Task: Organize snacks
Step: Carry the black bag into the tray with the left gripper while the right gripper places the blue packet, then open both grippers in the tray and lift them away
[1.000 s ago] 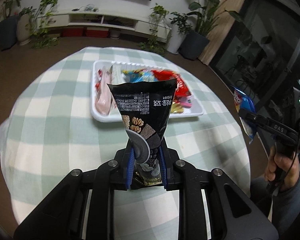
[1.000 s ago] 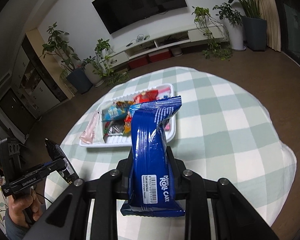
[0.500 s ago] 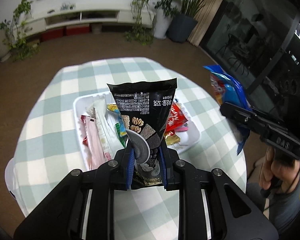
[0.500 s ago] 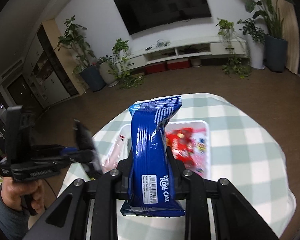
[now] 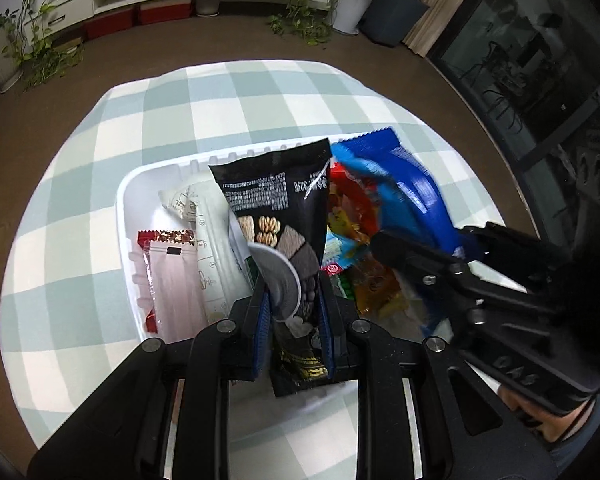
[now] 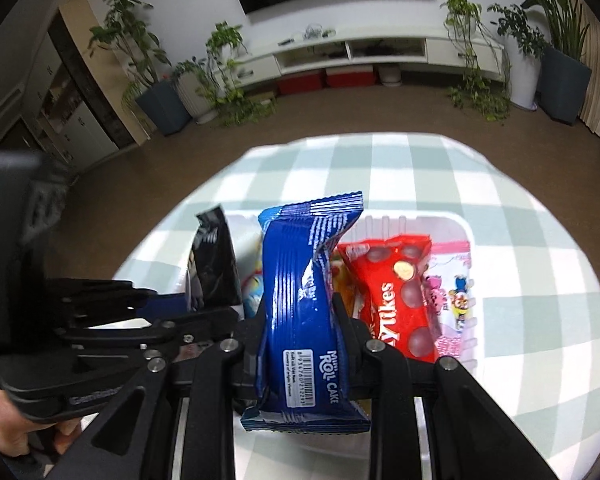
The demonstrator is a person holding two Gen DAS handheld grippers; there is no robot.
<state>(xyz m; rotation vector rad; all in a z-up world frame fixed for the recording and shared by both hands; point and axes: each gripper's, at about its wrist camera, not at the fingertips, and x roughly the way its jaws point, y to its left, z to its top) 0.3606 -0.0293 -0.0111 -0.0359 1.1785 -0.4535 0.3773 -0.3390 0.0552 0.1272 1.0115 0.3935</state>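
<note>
My left gripper is shut on a black snack pouch and holds it upright over the white tray. My right gripper is shut on a blue roll cake pack, also over the tray. The blue pack and the right gripper's body show at the right of the left wrist view. The black pouch shows left of the blue pack in the right wrist view. The tray holds a pink packet, a white packet, a red chocolate bag and other snacks.
The tray sits on a round table with a green and white checked cloth. Brown floor surrounds it. A white TV bench and potted plants stand at the far wall.
Both grippers have moved forward and down over the tray, carrying their packs. They now stand close together, side by side.
</note>
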